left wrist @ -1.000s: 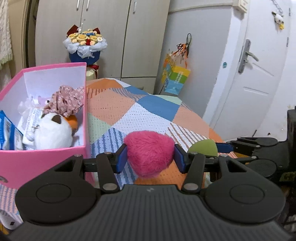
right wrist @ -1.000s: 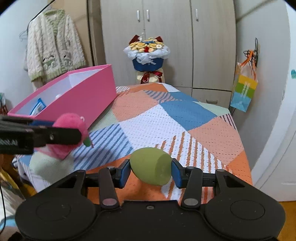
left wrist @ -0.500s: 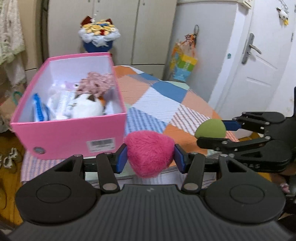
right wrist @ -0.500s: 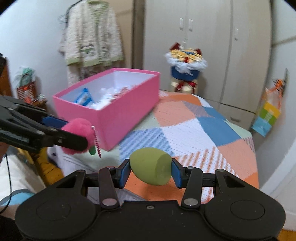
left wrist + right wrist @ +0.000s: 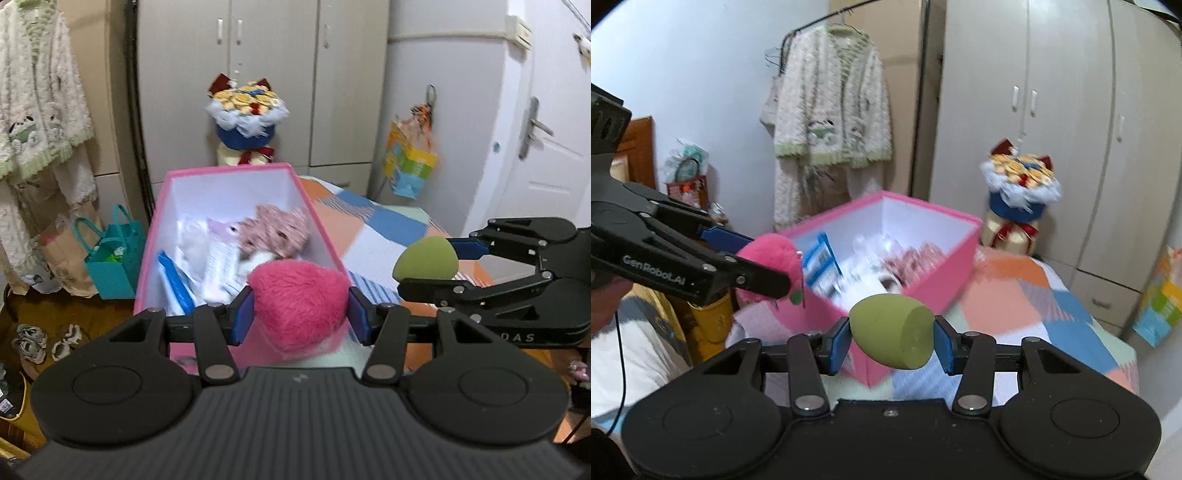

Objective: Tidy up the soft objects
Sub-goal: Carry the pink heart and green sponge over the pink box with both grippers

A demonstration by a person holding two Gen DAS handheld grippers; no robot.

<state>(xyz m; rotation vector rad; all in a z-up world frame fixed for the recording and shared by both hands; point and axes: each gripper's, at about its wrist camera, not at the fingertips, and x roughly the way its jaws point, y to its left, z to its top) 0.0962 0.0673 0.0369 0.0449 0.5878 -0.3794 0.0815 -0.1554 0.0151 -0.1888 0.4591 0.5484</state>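
My left gripper (image 5: pixel 300 314) is shut on a fluffy pink pompom (image 5: pixel 301 304), held over the near end of the open pink box (image 5: pixel 229 173). From the right wrist view the same pompom (image 5: pixel 772 258) hangs left of the box (image 5: pixel 956 254), a small green bead dangling under it. My right gripper (image 5: pixel 892 338) is shut on an olive-green egg-shaped sponge (image 5: pixel 894 336), just short of the box's near corner. That sponge (image 5: pixel 426 258) shows to the right of the box in the left wrist view. Inside the box lie a pink patterned cloth (image 5: pixel 275 230), a white plush and blue-and-white packets.
The box rests on a bed with a patchwork cover (image 5: pixel 1045 295). A bouquet (image 5: pixel 245 114) stands behind it before wardrobe doors. A knitted cardigan (image 5: pixel 831 122) hangs at the left, teal and paper bags (image 5: pixel 110 258) and shoes (image 5: pixel 33 339) sit on the floor, and a white door (image 5: pixel 546 147) is at the right.
Both grippers have risen and swung toward the pink box, each still holding its object. The box's inside has come into fuller view, and the pompom now hangs over its near end.
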